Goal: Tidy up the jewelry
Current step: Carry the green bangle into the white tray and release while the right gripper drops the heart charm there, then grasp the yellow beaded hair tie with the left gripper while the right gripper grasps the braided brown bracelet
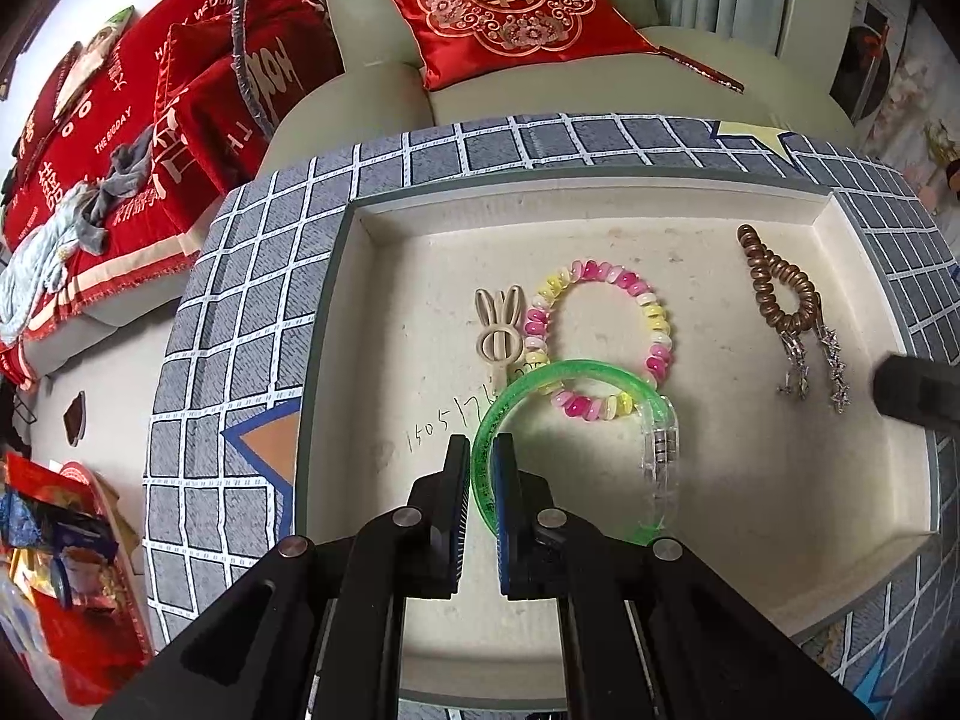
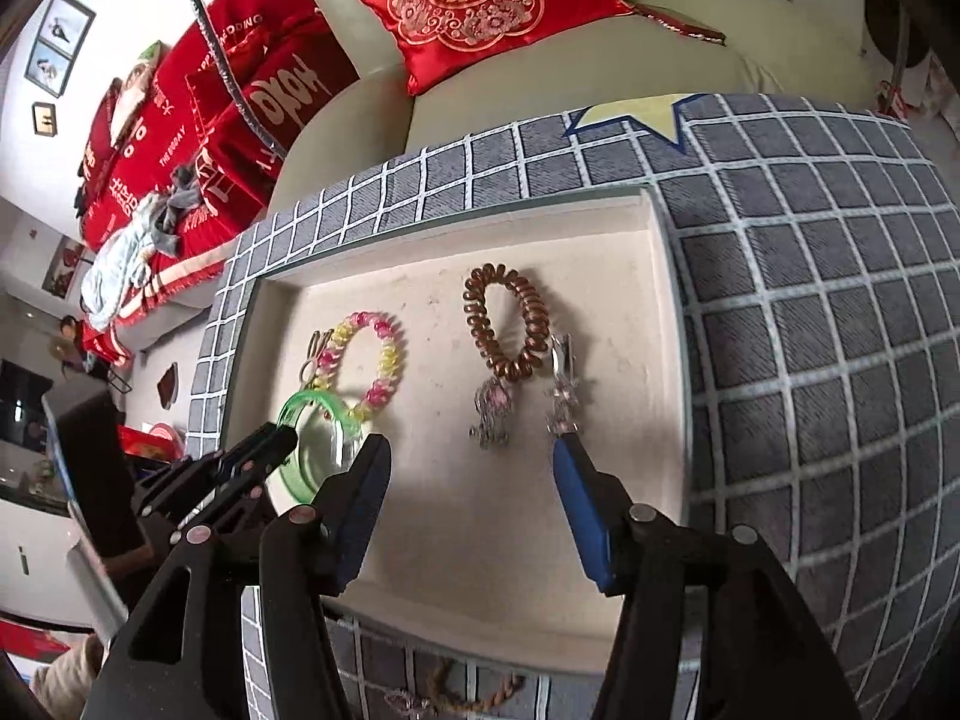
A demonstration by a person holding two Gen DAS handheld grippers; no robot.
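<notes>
On the cream tray (image 1: 600, 210), the left claw (image 1: 483, 468) was clamped on the green bangle's (image 1: 576, 369) rim, beside the pink and yellow coil band (image 1: 654, 324). The right claw (image 2: 471, 462) hung wide open just short of two silver earrings (image 2: 495, 414).

Tray (image 1: 336, 360) holds 2 spiral hair ties: 1 pink-yellow (image 1: 651, 324), 1 brown (image 1: 780, 294). Also 1 green bangle (image 1: 498, 414), 1 beige bunny clip (image 1: 498, 330), 2 silver dangly earrings (image 1: 834, 366) nr the right edge. 1 braided cord (image 2: 474, 699) lies off the tray's near edge.
</notes>
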